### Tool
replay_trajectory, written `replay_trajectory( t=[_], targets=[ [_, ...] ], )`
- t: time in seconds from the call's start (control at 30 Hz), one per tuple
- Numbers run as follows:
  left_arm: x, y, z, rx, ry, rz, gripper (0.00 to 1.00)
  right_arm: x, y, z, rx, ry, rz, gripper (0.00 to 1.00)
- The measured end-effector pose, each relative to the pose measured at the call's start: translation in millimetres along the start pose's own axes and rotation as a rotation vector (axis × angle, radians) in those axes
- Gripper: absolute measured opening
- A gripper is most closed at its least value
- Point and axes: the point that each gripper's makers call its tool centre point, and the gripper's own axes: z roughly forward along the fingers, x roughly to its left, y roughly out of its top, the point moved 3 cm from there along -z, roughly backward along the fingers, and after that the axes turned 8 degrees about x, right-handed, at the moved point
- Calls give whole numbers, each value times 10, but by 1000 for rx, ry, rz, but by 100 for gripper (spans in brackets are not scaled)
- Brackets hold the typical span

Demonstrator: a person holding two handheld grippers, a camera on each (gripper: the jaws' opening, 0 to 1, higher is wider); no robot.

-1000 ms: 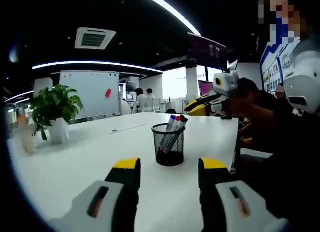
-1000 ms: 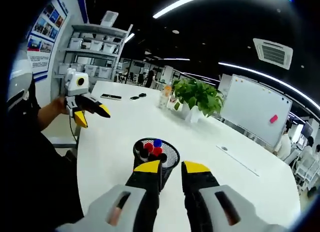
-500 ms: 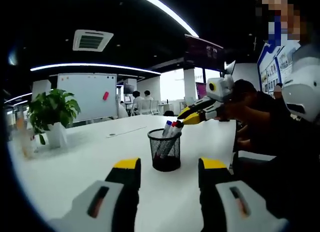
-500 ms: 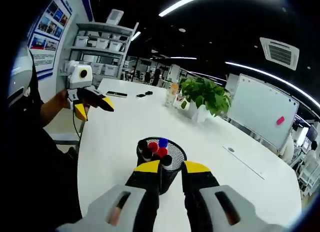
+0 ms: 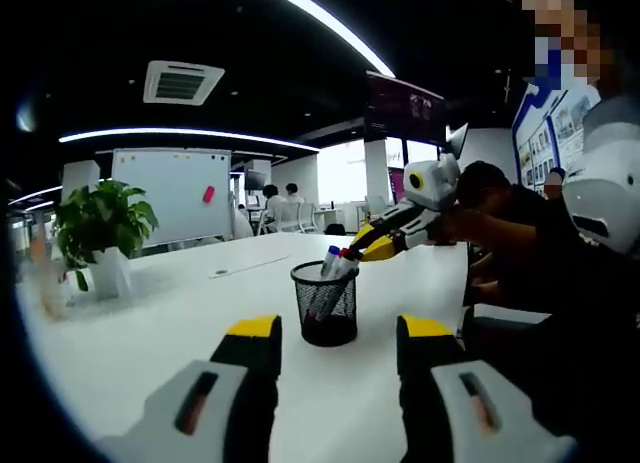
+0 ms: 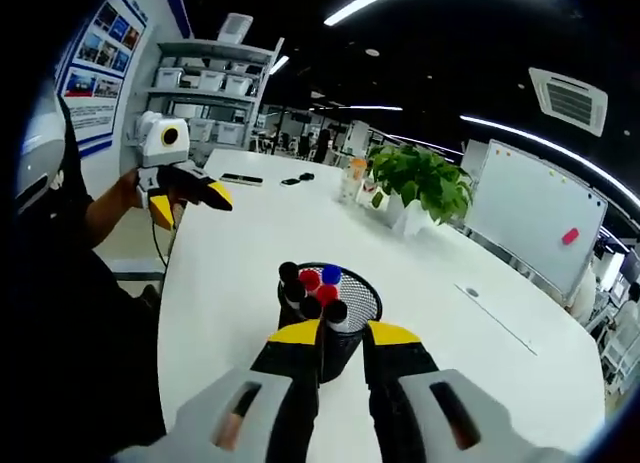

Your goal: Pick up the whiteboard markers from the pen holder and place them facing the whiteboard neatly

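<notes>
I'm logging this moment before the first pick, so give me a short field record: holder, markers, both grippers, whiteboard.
pen holder: black mesh cup, upright on white table
markers: several in holder, caps up, red, blue and black
right gripper: open, jaws at holder rim
left gripper: open, short of holder
whiteboard: beyond table's far end

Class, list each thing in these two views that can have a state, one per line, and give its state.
Pen holder: upright on the table, holding markers.
Markers: standing in the holder, caps up, none taken out.
Right gripper: open, jaws at the holder's near rim.
Left gripper: open, holding nothing.
Potted plant: upright.
</notes>
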Motion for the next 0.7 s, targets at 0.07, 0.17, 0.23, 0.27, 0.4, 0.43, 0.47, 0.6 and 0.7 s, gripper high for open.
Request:
replay_trajectory(
  t=[0.07,0.17,0.23,0.27,0.4,0.43,0.47,0.6,0.7],
  targets=[
    [1,3,-9,2,6,8,47,2,17,4,4,1,-7,19],
    [10,11,-17,-1,9,5,47,0,22,7,13,6,-7,19],
    [11,15,-18,-3,7,4,47,-11,29,6,14,3,-6,19],
    [11,17,-16,-4,6,5,47,-22,38,3,14,3,-3,19],
    [1,15,5,1,-1,3,47,-24,68,12,22,6,1,19],
    [-5,16,8,1,-3,4,47,-21,72,23,27,9,-1,19],
    [-9,19,11,1,-4,5,47,-18,78,34,31,11,-3,18],
    [-9,33,3,-2,0,8,47,-12,78,76,58,26,0,17],
    [2,42,-19,-3,4,12,47,-9,59,102,82,40,12,18]
  ],
)
